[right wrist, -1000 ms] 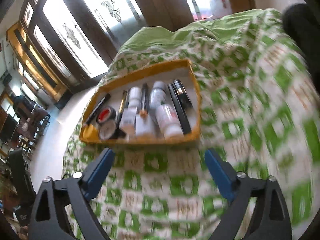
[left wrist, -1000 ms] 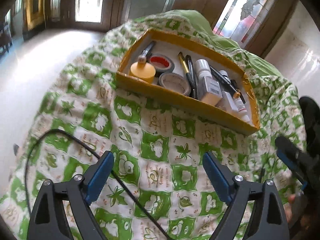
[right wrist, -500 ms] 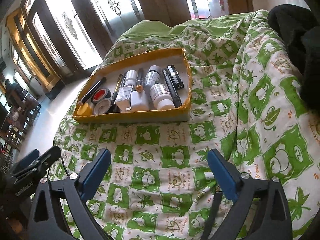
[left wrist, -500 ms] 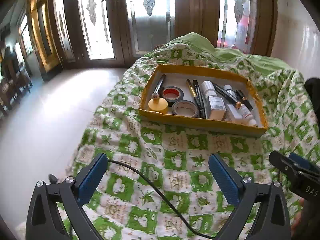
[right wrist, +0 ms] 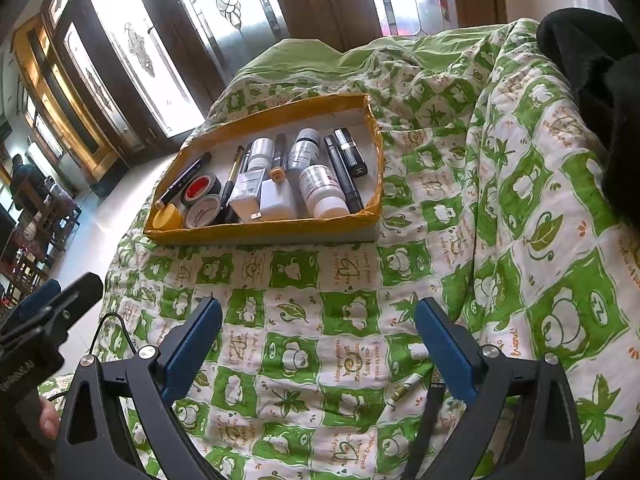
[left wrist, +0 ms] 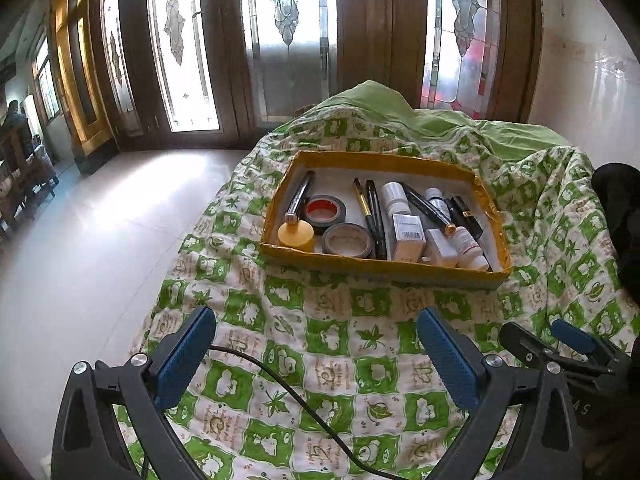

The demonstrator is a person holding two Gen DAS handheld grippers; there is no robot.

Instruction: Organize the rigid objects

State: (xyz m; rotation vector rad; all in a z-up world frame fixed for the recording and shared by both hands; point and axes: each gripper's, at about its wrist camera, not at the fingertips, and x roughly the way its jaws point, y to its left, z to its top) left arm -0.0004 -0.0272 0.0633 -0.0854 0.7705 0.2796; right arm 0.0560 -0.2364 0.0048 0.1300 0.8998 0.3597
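Looking at the yellow-edged tray (left wrist: 400,268) first, I find it resting on the green-and-white quilt (left wrist: 328,344), ahead of and above both sets of fingers in the two wrist views, well apart from either; everything rigid that I can see already lies inside it, with no loose piece visible on the quilt around it; the tray's long axis runs across my line of approach, while the pens (left wrist: 370,212), the marker (left wrist: 298,196) and the mascara tube (right wrist: 343,174) lie lengthwise front to back, roughly along the way my fingers point; the yellow cap (left wrist: 295,235) and the two tape rolls (left wrist: 346,240) crowd the tray's left end, the white bottles (right wrist: 322,190) and small boxes (left wrist: 408,236) its right half; my left gripper (left wrist: 316,354) stands spread wide over bare quilt with nothing between the pads, a black cable (left wrist: 280,376) trailing beneath it; my right gripper (right wrist: 318,346) is likewise spread and empty; I judge the left end nearer my left hand, the bottles and the lipstick (right wrist: 352,152) nearer my right, though neither is within closing range yet.
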